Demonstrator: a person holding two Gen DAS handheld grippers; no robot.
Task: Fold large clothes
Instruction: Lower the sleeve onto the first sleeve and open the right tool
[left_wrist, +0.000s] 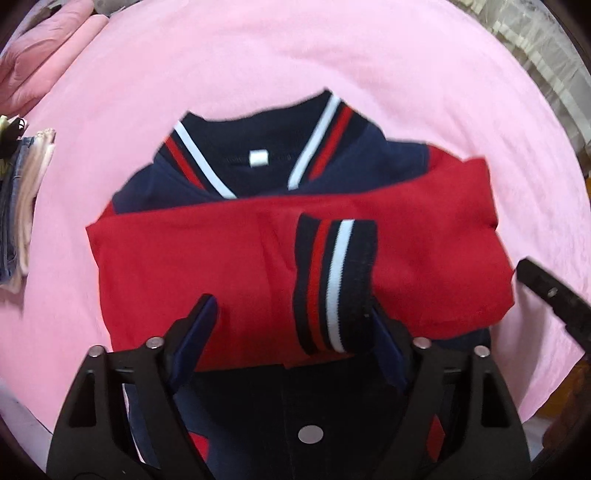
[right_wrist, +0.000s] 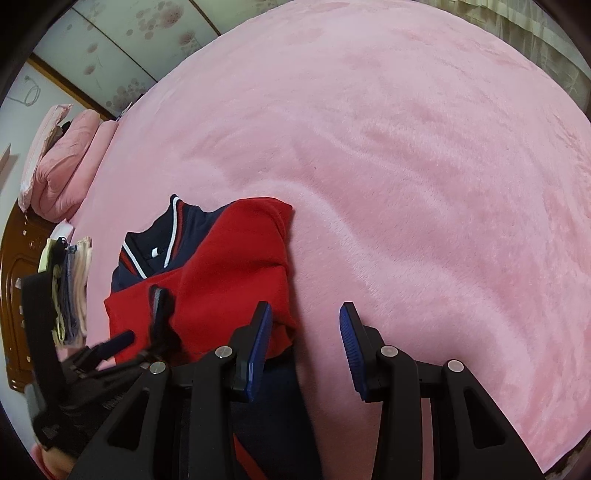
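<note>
Step in hand, as judged: sleeves were already folded across the chest of the varsity jacket (left_wrist: 295, 258), so the lengthwise fold of the body came next. That move would call for both grippers to take the hem nearest the person and carry it up toward the collar (left_wrist: 258, 147) without dragging the crossed sleeves askew. Left gripper (left_wrist: 291, 325) hovered over the lower sleeve, jaws apart, holding nothing. Right gripper (right_wrist: 306, 347) sat at the jacket's right edge, jaws apart, also empty. Jacket lay face up on the pink blanket (right_wrist: 424, 166), collar pointing away. Navy body, red sleeves; a striped cuff (left_wrist: 332, 284) rested mid-chest. A stack of folded clothes (left_wrist: 22, 199) lay well apart to the left.
</note>
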